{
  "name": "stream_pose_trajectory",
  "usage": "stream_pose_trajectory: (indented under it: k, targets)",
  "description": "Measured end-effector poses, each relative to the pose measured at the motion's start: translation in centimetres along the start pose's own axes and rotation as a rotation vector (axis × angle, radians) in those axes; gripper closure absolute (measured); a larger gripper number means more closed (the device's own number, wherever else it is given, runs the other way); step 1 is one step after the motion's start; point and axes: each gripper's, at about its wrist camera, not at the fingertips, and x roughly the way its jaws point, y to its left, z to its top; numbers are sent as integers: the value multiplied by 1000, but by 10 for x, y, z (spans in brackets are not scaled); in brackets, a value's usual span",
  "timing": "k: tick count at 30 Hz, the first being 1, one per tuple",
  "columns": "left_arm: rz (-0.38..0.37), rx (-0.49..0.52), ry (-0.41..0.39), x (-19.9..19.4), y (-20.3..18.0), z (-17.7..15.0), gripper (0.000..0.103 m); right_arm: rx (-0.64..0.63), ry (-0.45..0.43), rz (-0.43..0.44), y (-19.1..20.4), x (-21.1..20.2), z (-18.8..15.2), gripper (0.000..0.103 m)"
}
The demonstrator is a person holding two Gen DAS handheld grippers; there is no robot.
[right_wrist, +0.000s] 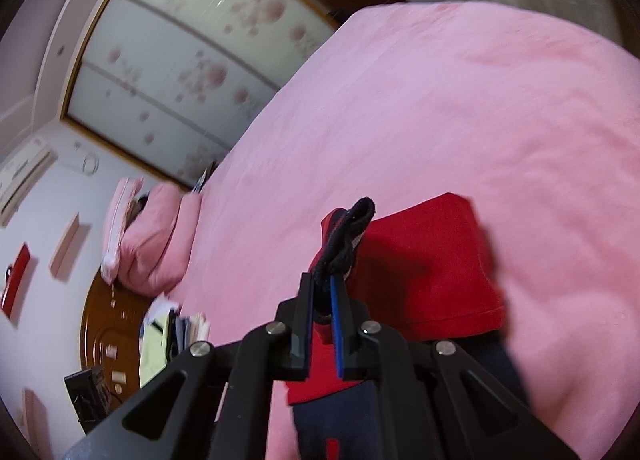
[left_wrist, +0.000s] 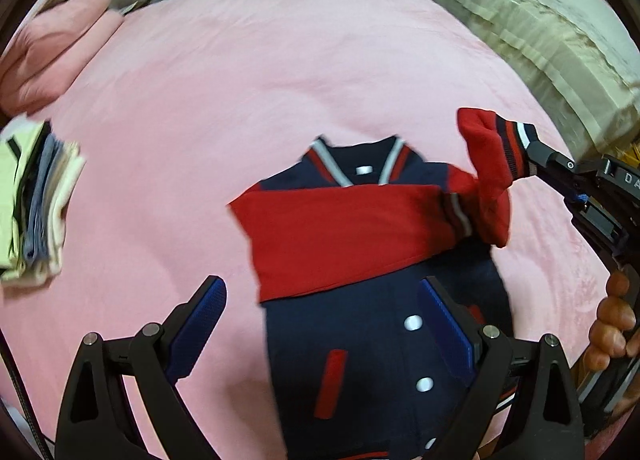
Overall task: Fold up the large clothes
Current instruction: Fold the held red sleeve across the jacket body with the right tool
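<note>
A navy varsity jacket [left_wrist: 360, 340] with white snaps and red sleeves lies collar-up on the pink bed [left_wrist: 240, 80]. One red sleeve [left_wrist: 340, 236] is folded across its chest. In the left wrist view my left gripper [left_wrist: 322, 280] hangs open above the jacket's left side, with nothing between its fingers. My right gripper [left_wrist: 534, 146] comes in from the right, shut on the striped cuff [left_wrist: 512, 144] of the other red sleeve and holding it off the bed. The right wrist view shows the dark ribbed cuff [right_wrist: 348, 236] pinched in that gripper [right_wrist: 322, 284], with red sleeve cloth [right_wrist: 424, 260] hanging behind.
A stack of folded clothes [left_wrist: 36, 200] sits at the bed's left edge, and a pink pillow [left_wrist: 52, 56] lies beyond it. Beige bedding [left_wrist: 540, 40] is at the far right. A hand [left_wrist: 612, 320] grips the right gripper's handle. Wardrobe doors [right_wrist: 180, 60] stand behind the bed.
</note>
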Motion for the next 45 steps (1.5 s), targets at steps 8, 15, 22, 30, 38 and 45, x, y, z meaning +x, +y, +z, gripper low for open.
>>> stream_pose_trajectory:
  k: [8,15,22,30,38,45]
  targets:
    - [36,-134,47,23,65,-9,8,-97,166,26,48,69,-41,91]
    - [76,-177,61,32,92,-10,8,-46,292,70,45,97,-63,91]
    - [77,-173,61,43,76,-1,8,-89,303,24,42,91,-60,91]
    - [12,-149,76,48,33,12,8,-125,383,-41,29,89,-44,91]
    - [-80,-162,55,57,-4,27,30,-216,348,-100,9,80,-24,91]
    - [-216,-249,91,97,-22,40,91,-108,404,-23,-32,100,-25,94]
